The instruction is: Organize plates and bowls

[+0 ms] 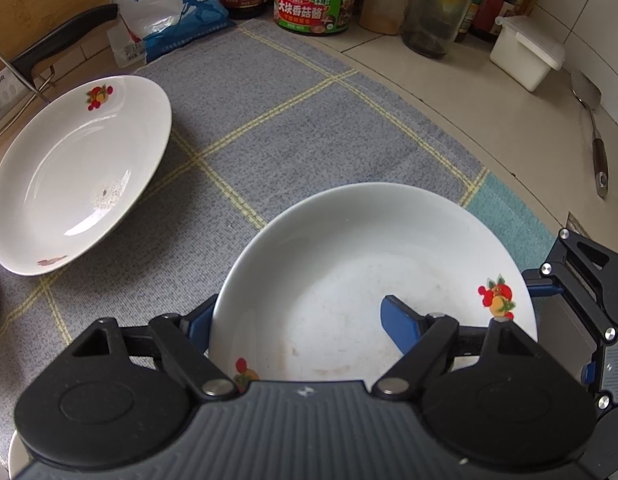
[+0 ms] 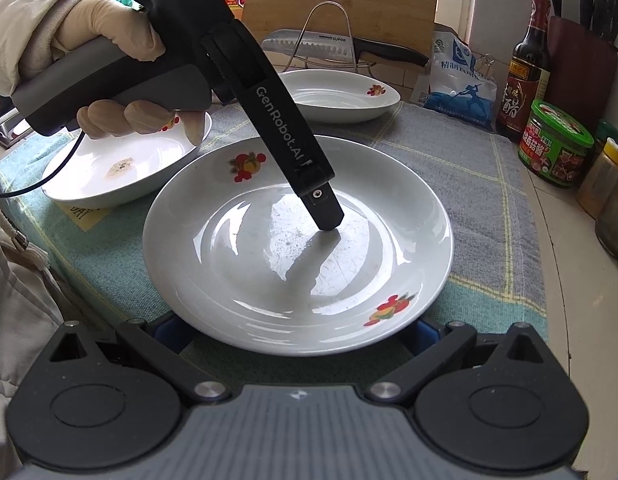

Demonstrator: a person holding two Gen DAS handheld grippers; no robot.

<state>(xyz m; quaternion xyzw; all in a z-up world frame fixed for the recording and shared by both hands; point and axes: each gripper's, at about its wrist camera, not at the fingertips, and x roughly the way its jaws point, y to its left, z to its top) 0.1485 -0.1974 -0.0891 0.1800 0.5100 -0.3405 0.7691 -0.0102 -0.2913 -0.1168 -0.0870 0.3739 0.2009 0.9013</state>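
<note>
While the right gripper (image 2: 295,332) waits with fingers spread either side of the near plate's (image 2: 245,280) front rim, the left gripper (image 1: 299,320) seems to pinch that plate's side, one finger in the well, the other outside; its pad is hidden under the rim. The plate sits at the cloth's (image 2: 469,200) near edge. Next, I'd judge, comes a level lift toward the far plate (image 2: 341,108) by the cloth's far edge.

Both wrist cams close, share plate (image 1: 349,248)
</note>
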